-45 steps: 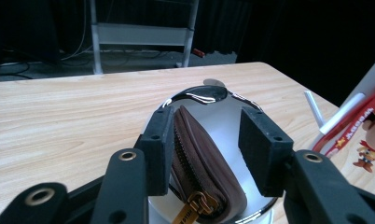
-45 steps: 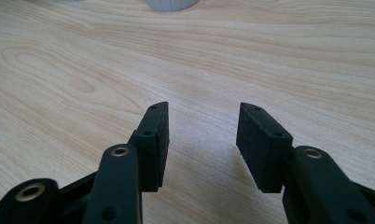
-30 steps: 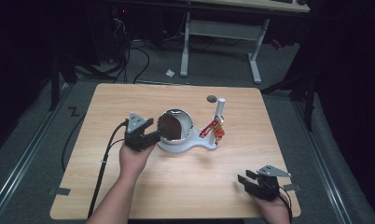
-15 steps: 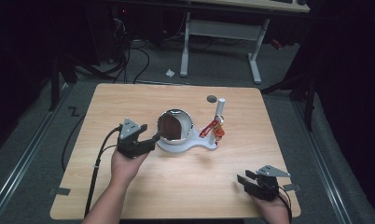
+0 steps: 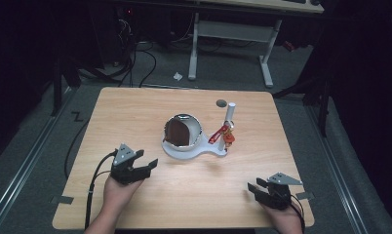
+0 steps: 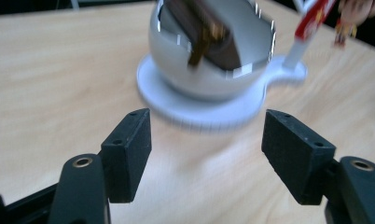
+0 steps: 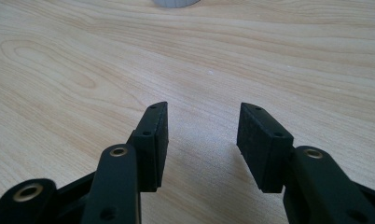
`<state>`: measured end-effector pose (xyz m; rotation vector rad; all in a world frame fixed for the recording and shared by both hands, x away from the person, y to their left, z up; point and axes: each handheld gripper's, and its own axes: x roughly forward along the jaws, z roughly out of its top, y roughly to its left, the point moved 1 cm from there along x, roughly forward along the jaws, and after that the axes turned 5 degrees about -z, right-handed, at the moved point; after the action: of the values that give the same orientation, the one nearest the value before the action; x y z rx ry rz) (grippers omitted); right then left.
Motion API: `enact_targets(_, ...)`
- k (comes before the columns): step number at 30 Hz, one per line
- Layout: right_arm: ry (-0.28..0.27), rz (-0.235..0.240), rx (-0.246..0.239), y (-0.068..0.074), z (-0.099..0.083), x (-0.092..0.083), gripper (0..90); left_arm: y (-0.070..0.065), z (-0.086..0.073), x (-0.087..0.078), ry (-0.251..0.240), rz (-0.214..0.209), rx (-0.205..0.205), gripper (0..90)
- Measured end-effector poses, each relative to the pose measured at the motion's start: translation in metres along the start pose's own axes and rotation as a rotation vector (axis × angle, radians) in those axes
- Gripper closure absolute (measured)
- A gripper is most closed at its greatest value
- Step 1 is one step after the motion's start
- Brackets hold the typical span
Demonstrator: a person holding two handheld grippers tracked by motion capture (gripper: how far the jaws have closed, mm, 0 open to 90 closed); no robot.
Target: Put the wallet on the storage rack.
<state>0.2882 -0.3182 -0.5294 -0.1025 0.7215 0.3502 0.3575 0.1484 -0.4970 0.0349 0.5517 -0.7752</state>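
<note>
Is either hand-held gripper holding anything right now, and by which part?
Nothing is held. The left hand-held gripper, jaws just opened, is empty and short of the white stand; the right hand-held gripper is open over bare table.

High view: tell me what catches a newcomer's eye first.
A shiny bowl on a white base stands mid-table, with a red lever and white post at its right. The left gripper and right gripper sit open near the front edge, holding nothing.
</note>
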Motion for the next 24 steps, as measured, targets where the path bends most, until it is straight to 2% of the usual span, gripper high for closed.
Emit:
enact_targets(4, 0.003, 0.000, 0.001, 0.000, 0.000, 0.000, 53.7, 0.007, -0.030, -0.008, 0.065, 0.011, -0.014, 33.0)
enact_targets(7, 0.003, -0.001, -0.006, 0.001, 0.000, 0.001, 53.6, 0.013, -0.045, -0.017, 0.104, 0.021, -0.026, 32.1)
enact_targets(12, 0.008, -0.004, -0.004, 0.004, 0.000, 0.002, 53.6, 0.014, -0.061, -0.034, 0.136, 0.075, 0.015, 32.1)
enact_targets(14, 0.007, -0.002, -0.013, 0.004, 0.000, 0.002, 53.5, 0.014, -0.065, -0.038, 0.162, 0.100, 0.026, 32.5)
enact_targets(16, 0.008, -0.006, -0.016, 0.004, 0.000, 0.002, 53.5, 0.016, -0.064, -0.039, 0.163, 0.106, 0.020, 32.3)
enact_targets(21, 0.009, -0.014, -0.004, 0.001, 0.000, 0.004, 53.4, 0.018, -0.064, -0.037, 0.158, 0.095, 0.014, 32.4)
enact_targets(24, 0.012, -0.018, -0.004, 0.001, 0.000, 0.004, 53.2, 0.021, -0.065, -0.037, 0.154, 0.083, -0.005, 32.4)
